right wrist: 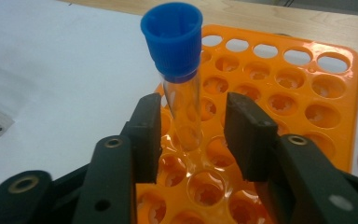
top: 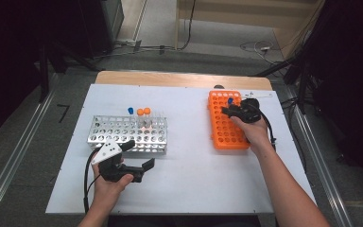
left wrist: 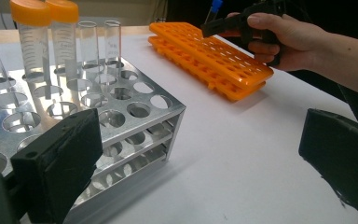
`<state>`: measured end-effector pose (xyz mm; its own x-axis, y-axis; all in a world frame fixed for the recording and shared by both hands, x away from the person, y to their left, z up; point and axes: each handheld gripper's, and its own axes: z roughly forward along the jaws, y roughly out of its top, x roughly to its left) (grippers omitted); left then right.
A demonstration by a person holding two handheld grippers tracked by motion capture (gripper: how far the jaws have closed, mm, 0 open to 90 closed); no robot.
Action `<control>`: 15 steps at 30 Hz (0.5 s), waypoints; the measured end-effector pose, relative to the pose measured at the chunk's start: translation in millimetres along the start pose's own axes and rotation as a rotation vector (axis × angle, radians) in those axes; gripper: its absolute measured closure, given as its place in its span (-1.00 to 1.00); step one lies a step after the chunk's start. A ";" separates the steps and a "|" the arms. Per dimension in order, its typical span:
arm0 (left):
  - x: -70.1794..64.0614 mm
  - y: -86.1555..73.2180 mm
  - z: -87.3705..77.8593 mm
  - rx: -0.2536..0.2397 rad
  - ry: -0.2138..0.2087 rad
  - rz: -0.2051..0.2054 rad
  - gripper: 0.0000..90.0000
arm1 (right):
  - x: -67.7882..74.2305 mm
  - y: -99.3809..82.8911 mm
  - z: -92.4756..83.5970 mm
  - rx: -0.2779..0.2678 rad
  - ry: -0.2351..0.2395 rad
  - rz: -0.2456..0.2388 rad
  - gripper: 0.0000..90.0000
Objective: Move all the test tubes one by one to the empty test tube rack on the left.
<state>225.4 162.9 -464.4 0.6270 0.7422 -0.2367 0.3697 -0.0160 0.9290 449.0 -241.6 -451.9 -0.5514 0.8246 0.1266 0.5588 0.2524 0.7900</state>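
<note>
At the desk's [top: 189, 179] near left, the left gripper [top: 139, 163] rests with jaws wide apart beside the metal rack [top: 123, 135], whose orange-capped tubes [left wrist: 32, 42] bear graduation marks too fine to read. At far right, the right gripper's [right wrist: 193, 135] jaws flank the blue-capped tube [right wrist: 179, 70] standing in the orange rack [right wrist: 317, 93], a gap showing on each side.

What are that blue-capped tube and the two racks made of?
The blue-capped tube looks like clear glass or plastic, see-through and shiny, under a matte, ribbed plastic cap. The orange rack seems to be glossy moulded plastic, with highlights on its holes. The silver rack looks like brushed metal, with thin, reflective shelves.
</note>
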 end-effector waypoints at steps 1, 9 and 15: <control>0.0 -0.2 0.0 -0.002 0.000 -0.002 -1.00 | 0.1 0.4 1.7 0.004 -0.010 -0.003 0.30; 1.0 -0.9 0.2 0.004 0.000 0.000 -1.00 | 2.7 2.8 8.9 0.029 -0.023 -0.040 0.50; -1.1 -0.6 1.1 0.003 -0.001 0.005 -1.00 | 5.5 2.1 7.4 0.003 -0.014 -0.074 0.65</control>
<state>225.3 161.3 -465.0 0.6294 0.7414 -0.2326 0.3690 -0.0217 0.9292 451.7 -232.7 -454.0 -0.5822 0.8109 0.0594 0.5191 0.3145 0.7948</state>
